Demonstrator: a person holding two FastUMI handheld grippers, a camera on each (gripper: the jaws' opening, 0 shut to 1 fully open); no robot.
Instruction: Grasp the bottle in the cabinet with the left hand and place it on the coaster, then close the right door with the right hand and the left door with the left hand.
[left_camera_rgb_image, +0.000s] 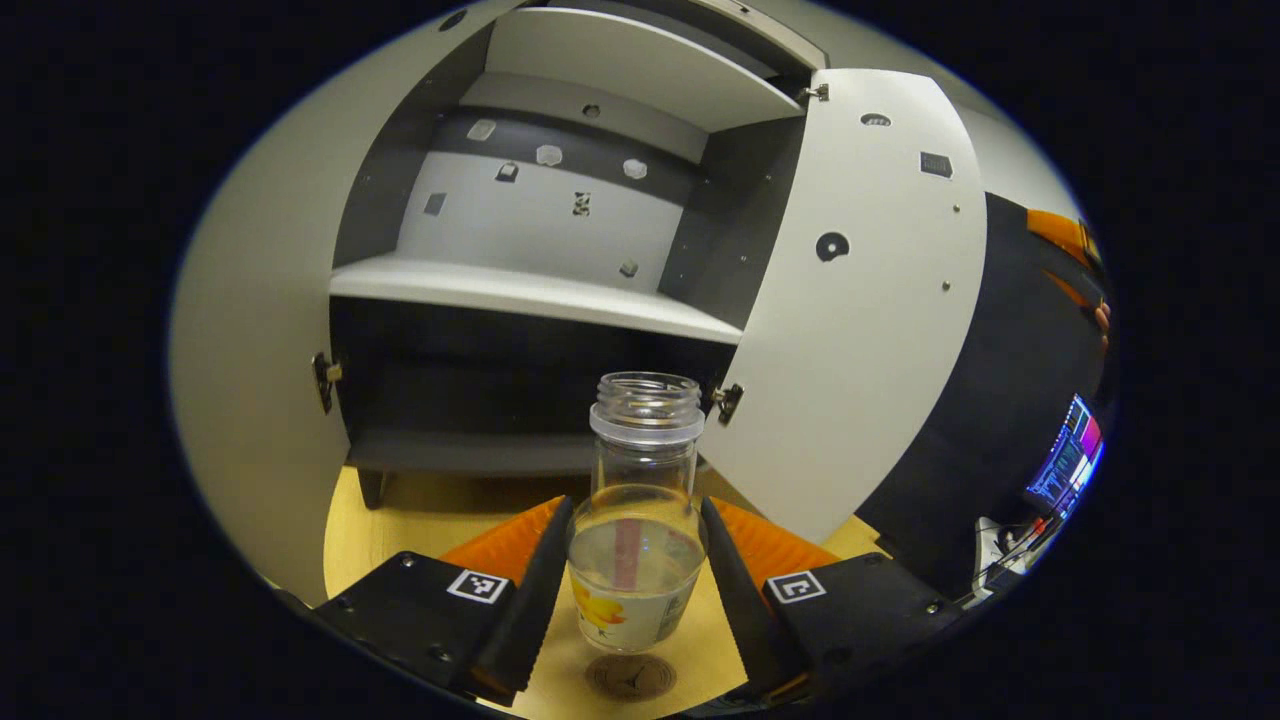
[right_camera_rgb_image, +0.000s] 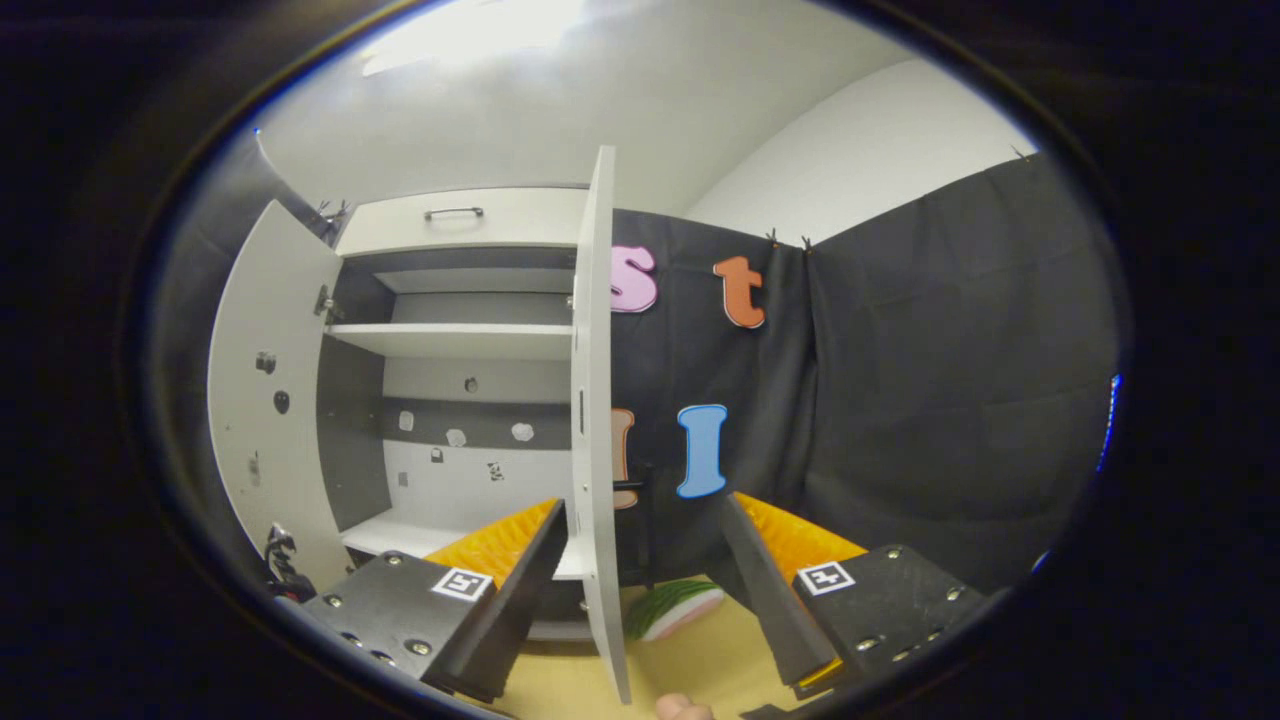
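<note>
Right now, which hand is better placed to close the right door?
Right. The right gripper already straddles the right door's edge with open fingers. The left gripper brackets the bottle over the coaster.

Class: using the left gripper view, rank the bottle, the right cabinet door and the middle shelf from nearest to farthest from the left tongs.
1. Bottle: between the left tongs.
2. Right cabinet door: open, right of the bottle.
3. Middle shelf: inside the cabinet, behind.

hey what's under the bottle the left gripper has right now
A round coaster lies on the wooden table just below the bottle. Its near part shows; the bottle's base covers the rest, so contact can't be judged. The left gripper brackets the bottle.
</note>
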